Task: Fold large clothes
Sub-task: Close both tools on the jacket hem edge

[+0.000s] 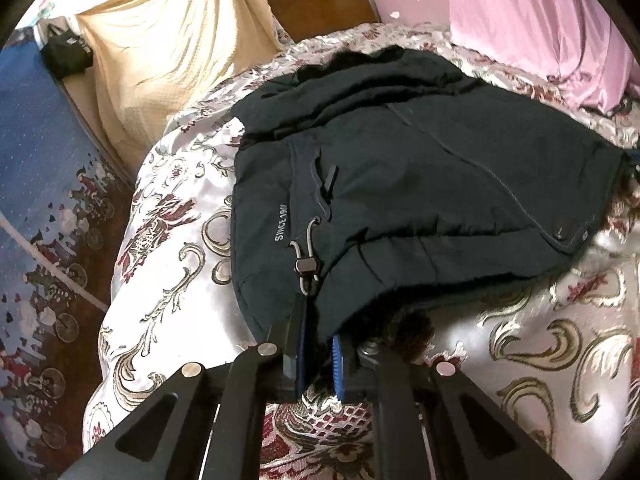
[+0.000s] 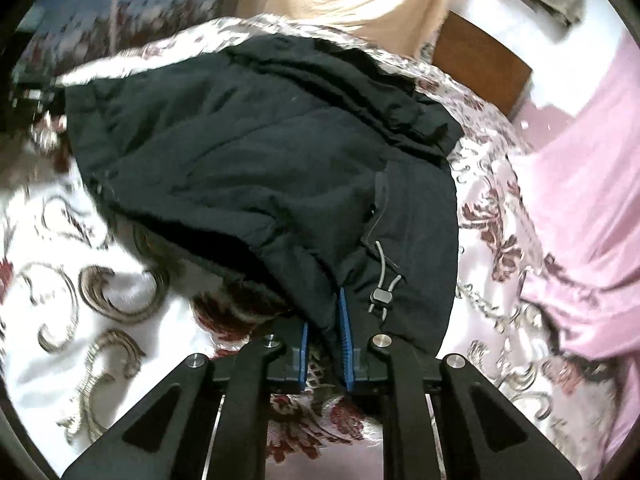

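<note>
A dark padded jacket [image 1: 400,184] lies bunched on a bed, on a glossy satin bedspread [image 1: 172,248] woven with maroon flowers and gold-grey scrolls. The jacket's shell is matte, navy to black, with pale topstitching along its seams, a snap button [image 1: 559,233] near one corner and the small white print "SINCE 19.." beside a pocket slit. A grey elastic drawcord with a black toggle [image 1: 305,266] hangs at its hem; brown fur trim [image 1: 408,330] shows under the near edge. It is folded over on itself in soft, thick layers.

The left gripper [image 1: 318,350] has its fingers nearly together, pinching the hem just below the toggle; dark fabric sits between the blue ribbed pads. The right gripper [image 2: 326,334] likewise has its fingers drawn close on a fold of the hem beside a second toggle [image 2: 380,295].

A shiny pink pillow [image 1: 540,24] rests at the bed's far side, a brown wooden headboard [image 1: 320,4] behind, and a cream ribbed cloth [image 1: 172,52] hangs beside the bed.
</note>
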`<state>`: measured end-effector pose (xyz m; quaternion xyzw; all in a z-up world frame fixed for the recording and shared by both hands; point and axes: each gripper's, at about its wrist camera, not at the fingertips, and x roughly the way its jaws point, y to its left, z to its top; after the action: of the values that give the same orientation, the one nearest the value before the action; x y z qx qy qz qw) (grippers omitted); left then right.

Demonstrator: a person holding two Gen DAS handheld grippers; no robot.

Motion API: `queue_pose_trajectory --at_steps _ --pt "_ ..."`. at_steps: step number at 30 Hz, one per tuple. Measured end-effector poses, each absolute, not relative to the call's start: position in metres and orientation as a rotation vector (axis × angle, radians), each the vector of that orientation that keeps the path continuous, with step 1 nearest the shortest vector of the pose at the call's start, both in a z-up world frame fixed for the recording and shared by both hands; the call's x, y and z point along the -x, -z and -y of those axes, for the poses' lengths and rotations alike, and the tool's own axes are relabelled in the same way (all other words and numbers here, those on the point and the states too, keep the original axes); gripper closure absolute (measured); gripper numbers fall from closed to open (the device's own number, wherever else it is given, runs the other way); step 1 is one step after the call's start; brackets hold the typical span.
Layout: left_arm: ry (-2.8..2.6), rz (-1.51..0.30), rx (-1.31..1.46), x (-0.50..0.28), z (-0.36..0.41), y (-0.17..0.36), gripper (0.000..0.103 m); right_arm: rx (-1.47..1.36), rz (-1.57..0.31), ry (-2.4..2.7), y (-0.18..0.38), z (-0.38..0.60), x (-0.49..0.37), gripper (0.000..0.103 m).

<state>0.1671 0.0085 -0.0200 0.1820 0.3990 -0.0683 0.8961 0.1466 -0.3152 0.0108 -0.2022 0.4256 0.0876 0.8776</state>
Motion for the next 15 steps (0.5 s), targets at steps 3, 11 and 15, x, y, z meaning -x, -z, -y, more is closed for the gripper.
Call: queue_pose_trajectory --at_steps 3,11,15 --pt "0.125 -0.792 -0.352 -0.163 -0.008 0.012 0.095 0.384 -0.865 -0.168 -0.012 0.319 -0.144 0.093" --pt "0.103 -0.71 -0.264 -0.144 -0.013 -0.008 0.096 0.277 -0.785 -0.15 -0.026 0.328 -0.127 0.097" --pt "0.115 -0.705 -0.25 -0.127 -0.015 -0.011 0.096 0.23 -0.762 -0.148 -0.033 0.335 -0.108 0.097"
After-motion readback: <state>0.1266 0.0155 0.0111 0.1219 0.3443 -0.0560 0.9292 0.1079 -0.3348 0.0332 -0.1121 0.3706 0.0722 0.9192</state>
